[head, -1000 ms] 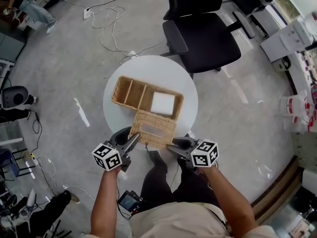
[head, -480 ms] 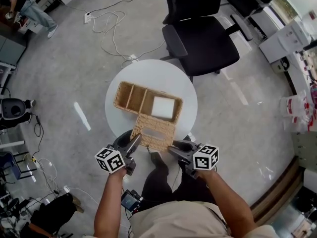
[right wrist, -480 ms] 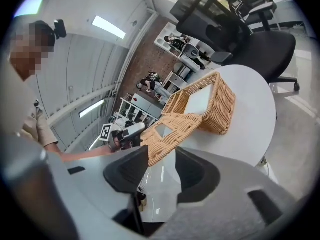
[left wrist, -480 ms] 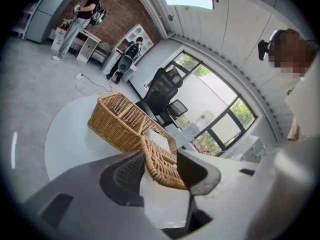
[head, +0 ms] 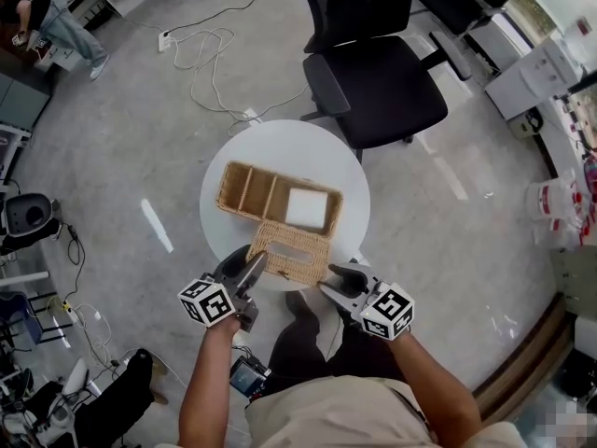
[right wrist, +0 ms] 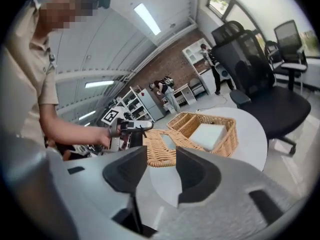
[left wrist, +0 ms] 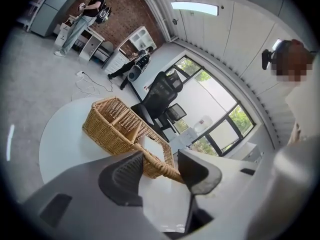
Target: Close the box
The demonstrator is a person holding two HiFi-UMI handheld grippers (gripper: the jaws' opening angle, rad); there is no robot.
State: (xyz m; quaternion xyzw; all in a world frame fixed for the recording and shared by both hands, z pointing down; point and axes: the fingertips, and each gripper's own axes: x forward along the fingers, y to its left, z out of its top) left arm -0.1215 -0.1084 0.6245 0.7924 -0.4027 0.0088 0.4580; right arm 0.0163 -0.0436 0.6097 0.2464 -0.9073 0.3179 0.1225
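Note:
A wicker box with dividers stands on a round white table, with a white block in its right compartment. Its wicker lid is hinged on the near side and held up off the table. My left gripper holds the lid's near left corner and my right gripper the near right corner. In the left gripper view the lid's rim spans from jaw to jaw of the left gripper. In the right gripper view the lid's corner fills the right gripper. Both pairs of jaws have just been opening, with the lid between them.
A black office chair stands just beyond the table. Cables lie on the floor at the back left, where a person stands. The table's near edge is against the person's legs.
Both grippers have risen and rolled, and the lid's near edge has come up with them, from sloping down towards level. The box has not moved.

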